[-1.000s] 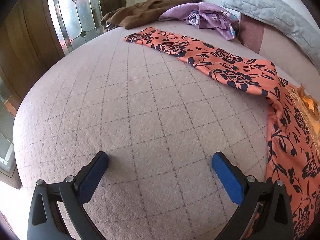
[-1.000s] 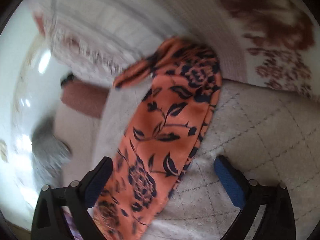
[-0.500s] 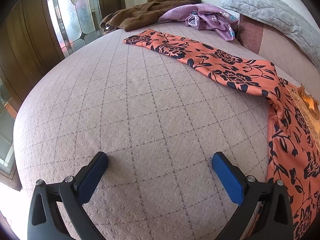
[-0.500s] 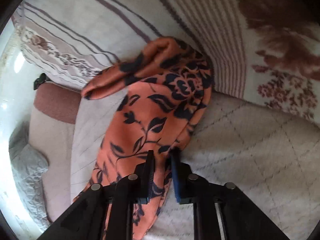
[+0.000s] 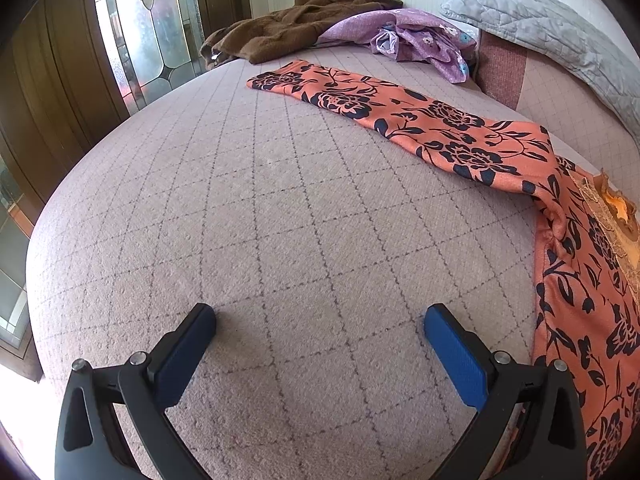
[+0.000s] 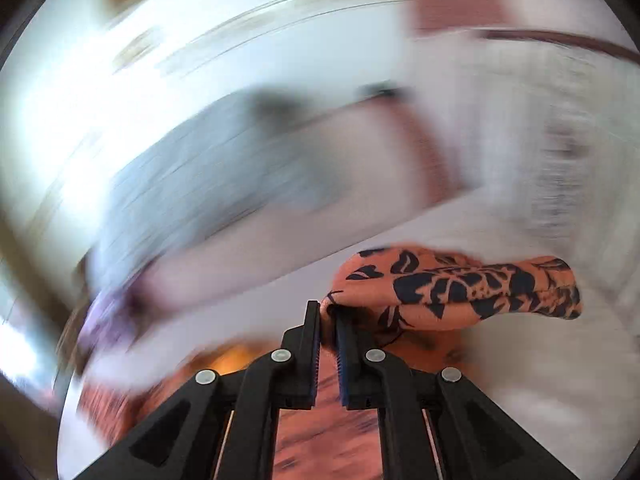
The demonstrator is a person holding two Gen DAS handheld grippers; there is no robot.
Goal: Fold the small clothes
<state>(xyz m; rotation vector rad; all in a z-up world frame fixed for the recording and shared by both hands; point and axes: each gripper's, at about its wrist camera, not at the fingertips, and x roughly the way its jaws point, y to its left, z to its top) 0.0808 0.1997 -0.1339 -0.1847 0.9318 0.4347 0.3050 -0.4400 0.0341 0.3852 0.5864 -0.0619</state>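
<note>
An orange garment with a dark floral print (image 5: 440, 124) lies spread on the bed; one long sleeve runs to the far left and the body lies at the right edge. My left gripper (image 5: 320, 320) is open and empty, low over bare bedspread to the left of the garment's body. My right gripper (image 6: 328, 316) is shut on the garment's other sleeve (image 6: 460, 284) and holds it lifted, the cloth hanging to the right of the fingers. The right wrist view is heavily motion-blurred.
The bed has a mauve quilted bedspread (image 5: 240, 220). A brown cloth (image 5: 288, 32) and a purple floral cloth (image 5: 416, 36) lie piled at the far end. A grey pillow (image 5: 552, 28) sits at the back right. A stained-glass door (image 5: 136, 28) stands to the left.
My right gripper closed on the sleeve and has lifted and swung it, the view turning fast. My left gripper has barely moved and stays open.
</note>
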